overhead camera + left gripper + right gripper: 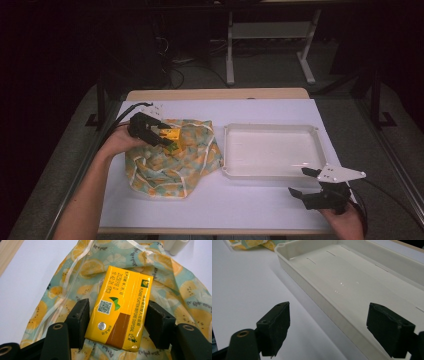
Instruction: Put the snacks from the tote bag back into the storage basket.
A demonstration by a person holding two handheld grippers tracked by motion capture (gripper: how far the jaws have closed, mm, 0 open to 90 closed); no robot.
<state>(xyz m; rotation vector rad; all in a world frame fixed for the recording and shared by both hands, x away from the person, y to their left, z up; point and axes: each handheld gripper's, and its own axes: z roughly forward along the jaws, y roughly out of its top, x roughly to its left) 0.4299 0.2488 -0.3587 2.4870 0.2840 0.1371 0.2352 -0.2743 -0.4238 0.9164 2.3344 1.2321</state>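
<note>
Sitting under everything is the white surface point(250, 200), with the white tray point(227, 150) just ahead of the right claw point(304, 182), which hangs wide open with nothing in it. Left claw point(167, 140) is clamped on the yellow carton point(120, 307), citrus-print bag point(180, 297) right underneath.

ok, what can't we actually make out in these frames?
- Yellow carton: near end cut by the left gripper view's bottom edge; underside hidden against the patterned cloth bag.
- Bag contents: hidden by the cloth, high view.
- Carton's small print: blurred, unreadable.
- White tray: far end cut off, right gripper view.
</note>
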